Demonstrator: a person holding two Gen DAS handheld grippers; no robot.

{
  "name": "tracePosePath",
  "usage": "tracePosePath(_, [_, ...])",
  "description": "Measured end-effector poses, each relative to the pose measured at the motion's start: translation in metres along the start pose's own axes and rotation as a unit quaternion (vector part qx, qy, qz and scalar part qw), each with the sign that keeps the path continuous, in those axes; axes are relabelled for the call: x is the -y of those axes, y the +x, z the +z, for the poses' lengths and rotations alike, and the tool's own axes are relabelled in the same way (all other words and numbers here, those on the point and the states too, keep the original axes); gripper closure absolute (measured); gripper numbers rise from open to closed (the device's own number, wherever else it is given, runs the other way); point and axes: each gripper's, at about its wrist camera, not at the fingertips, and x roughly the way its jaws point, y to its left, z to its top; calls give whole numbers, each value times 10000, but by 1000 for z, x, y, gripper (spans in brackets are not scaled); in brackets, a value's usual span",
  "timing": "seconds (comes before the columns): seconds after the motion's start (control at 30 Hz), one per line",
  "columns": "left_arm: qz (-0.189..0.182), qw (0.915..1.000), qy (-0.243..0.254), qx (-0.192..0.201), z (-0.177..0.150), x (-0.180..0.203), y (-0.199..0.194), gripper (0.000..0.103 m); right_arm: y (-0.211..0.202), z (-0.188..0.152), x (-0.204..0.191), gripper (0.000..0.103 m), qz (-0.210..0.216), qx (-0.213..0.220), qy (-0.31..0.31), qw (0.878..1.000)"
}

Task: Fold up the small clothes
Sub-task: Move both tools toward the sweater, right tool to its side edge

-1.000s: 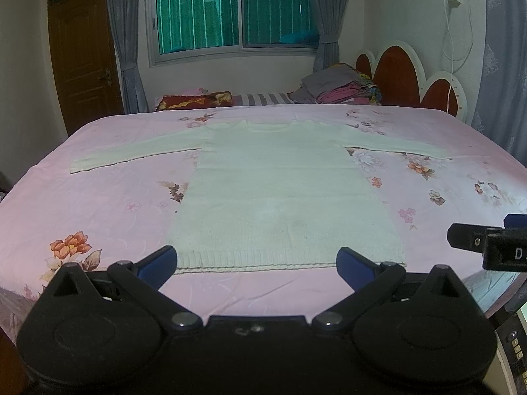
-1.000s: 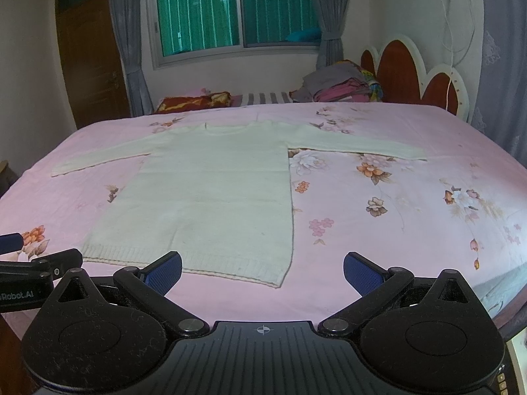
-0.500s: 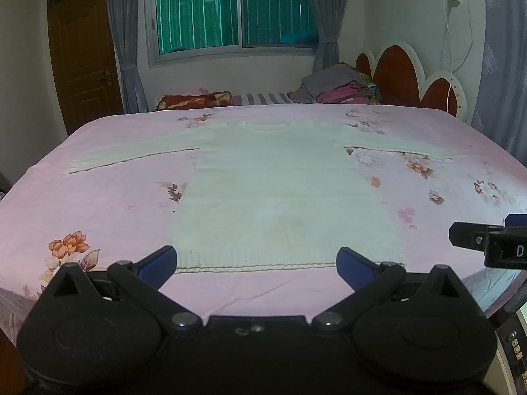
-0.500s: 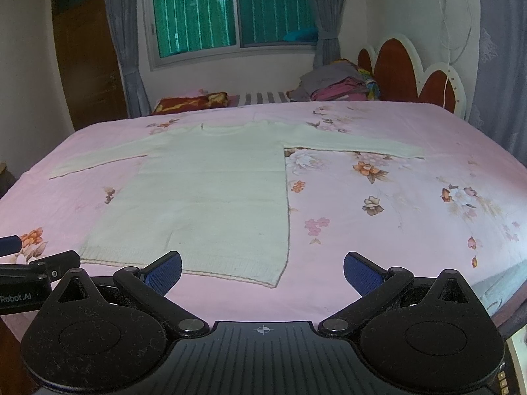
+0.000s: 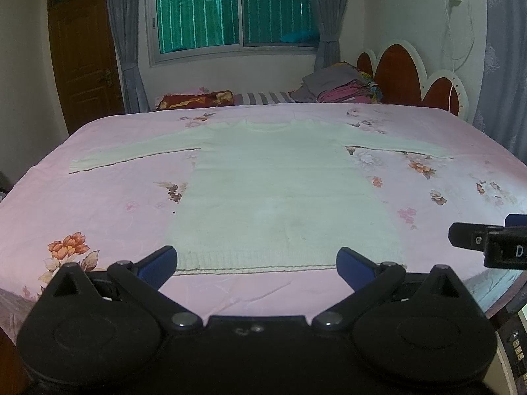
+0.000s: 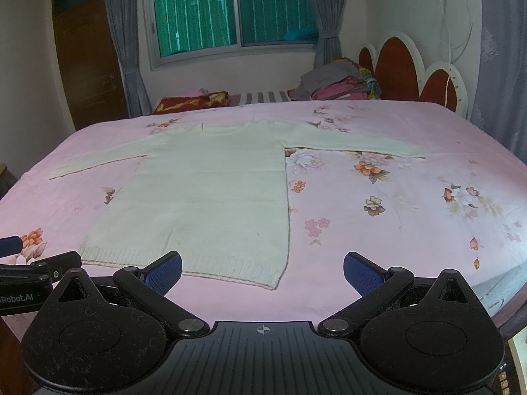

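Pink bed point(image 5: 98, 197) is carrying a flat sweater point(image 5: 276, 191) mid-frame, nothing's folded; both grippers point(image 5: 256, 261) point(image 6: 262, 268) are hovering wide open, empty.

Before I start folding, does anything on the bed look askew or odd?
Nothing stands out. The sweater lies flat on the pink sheet, sleeves spread, hem straight. Both tools, left and right, are open and empty.

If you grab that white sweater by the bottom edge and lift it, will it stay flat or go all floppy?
Probably floppy: the sweater is soft knit lying limp on the bed. Its spread sleeves would likely dangle. It looks thin, so probably light, and the ribbed hem should grip well.
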Motion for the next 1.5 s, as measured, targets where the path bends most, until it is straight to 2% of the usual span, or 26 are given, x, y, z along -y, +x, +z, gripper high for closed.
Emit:
tracePosePath(0.4, [14, 9999, 97, 91, 16, -7, 19, 0, 12, 7, 1, 0, -50, -6, 11, 10000])
tracePosePath(0.97, [-338, 9988, 315, 146, 79, -26, 106, 0, 90, 74, -10, 0, -422, 13, 224, 9989])
tracePosePath(1.17, [-648, 9968, 450, 112, 104, -33, 142, 0, 119, 96, -7, 0, -718, -10, 411, 9966])
tracePosePath(1.3, [-947, 9947, 372, 129, 118, -37, 157, 0, 136, 111, -6, 0, -877, 33, 494, 9949])
tracePosePath(1.5, [-1444, 9886, 368, -211, 131, -28, 187, 0, 152, 122, 7, 0, -1072, 82, 673, 9919])
